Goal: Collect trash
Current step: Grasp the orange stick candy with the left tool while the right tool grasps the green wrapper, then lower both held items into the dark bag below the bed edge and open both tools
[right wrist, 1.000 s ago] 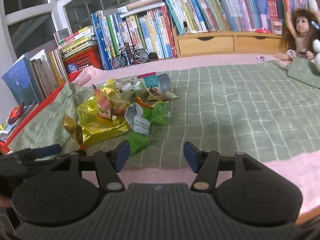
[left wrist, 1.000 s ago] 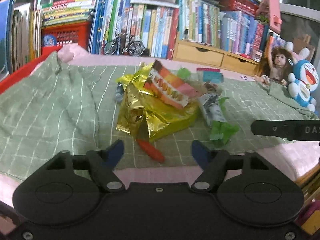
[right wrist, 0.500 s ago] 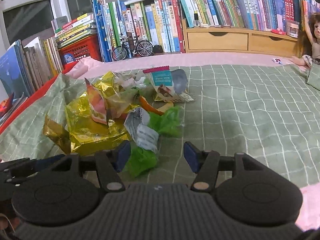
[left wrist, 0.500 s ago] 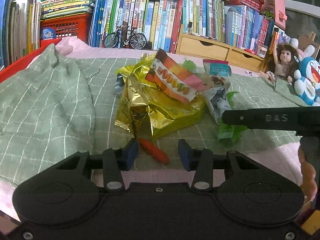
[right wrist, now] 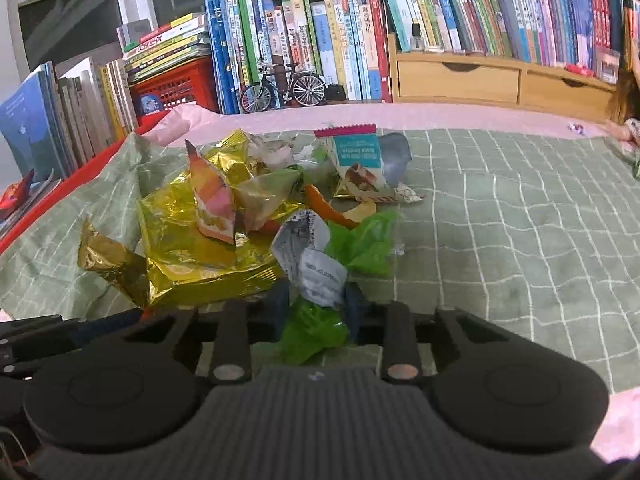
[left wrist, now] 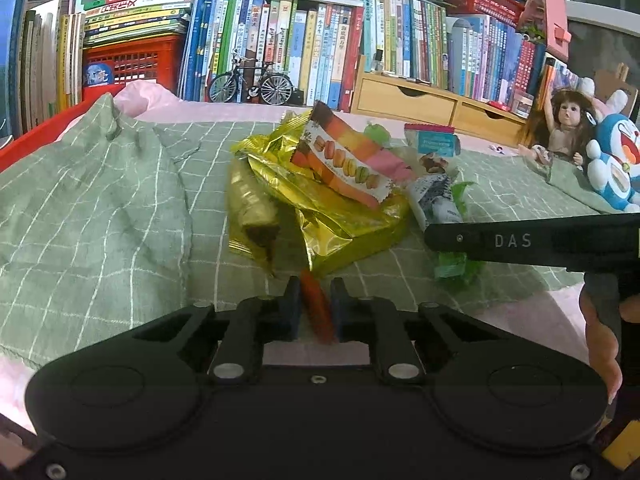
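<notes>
A heap of trash lies on a green checked cloth (right wrist: pixel 500 240): a crumpled gold foil bag (left wrist: pixel 340 220), a macaron wrapper (left wrist: pixel 344 160), a teal snack packet (right wrist: pixel 356 156) and a green-and-white wrapper (right wrist: pixel 316 332). My left gripper (left wrist: pixel 315 304) is shut on a thin orange-red scrap (left wrist: pixel 314 292) just in front of the gold bag. My right gripper (right wrist: pixel 316 306) is closing on the green-and-white wrapper, whose crumpled near end sits between the fingers and touches both pads. In the left wrist view the right gripper's black side (left wrist: pixel 520 240) crosses over that wrapper (left wrist: pixel 456 268).
Rows of books (right wrist: pixel 320 40), a red crate (left wrist: pixel 132 60), a model bicycle (left wrist: pixel 250 84) and wooden drawers (right wrist: pixel 460 80) line the back. A doll (left wrist: pixel 564 128) and a blue plush toy (left wrist: pixel 616 164) sit far right. The cloth bunches up at left (left wrist: pixel 92 184). A hand (left wrist: pixel 600 340) holds the right gripper.
The left jaws have closed onto the orange-red scrap. The right gripper has come in low over the green-and-white wrapper, and its jaws have narrowed around it.
</notes>
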`<state>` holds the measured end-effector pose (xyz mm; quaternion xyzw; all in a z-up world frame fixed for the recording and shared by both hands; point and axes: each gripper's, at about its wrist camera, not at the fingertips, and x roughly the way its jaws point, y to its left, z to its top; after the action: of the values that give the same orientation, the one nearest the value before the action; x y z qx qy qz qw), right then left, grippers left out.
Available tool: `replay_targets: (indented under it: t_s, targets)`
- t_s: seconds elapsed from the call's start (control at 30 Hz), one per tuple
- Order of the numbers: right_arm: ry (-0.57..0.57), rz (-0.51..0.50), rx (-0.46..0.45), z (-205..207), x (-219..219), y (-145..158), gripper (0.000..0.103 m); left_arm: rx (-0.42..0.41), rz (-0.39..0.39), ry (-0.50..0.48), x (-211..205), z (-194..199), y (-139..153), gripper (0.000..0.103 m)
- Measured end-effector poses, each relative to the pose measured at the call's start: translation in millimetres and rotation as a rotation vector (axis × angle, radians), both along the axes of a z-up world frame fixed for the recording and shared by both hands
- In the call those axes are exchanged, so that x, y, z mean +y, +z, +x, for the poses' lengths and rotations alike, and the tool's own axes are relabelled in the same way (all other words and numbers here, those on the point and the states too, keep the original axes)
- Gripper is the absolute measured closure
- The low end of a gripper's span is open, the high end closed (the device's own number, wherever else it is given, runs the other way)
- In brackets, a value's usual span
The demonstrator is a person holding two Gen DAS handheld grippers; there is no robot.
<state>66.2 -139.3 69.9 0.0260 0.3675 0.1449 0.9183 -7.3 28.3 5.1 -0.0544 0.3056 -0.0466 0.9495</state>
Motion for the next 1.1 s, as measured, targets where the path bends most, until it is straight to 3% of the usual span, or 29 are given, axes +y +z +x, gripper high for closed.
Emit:
replay_targets:
  t_s: [0.57,1.1]
  targets:
    - [-0.034,0.029,-0.041,-23,-21,16,0.071,-0.014,0.007,-0.023,-5,-15,9,0.093]
    - [-0.060,0.056,-0.025,-55,-43,21,0.071,-0.009,0.001,-0.073,-16,-38,19,0.093]
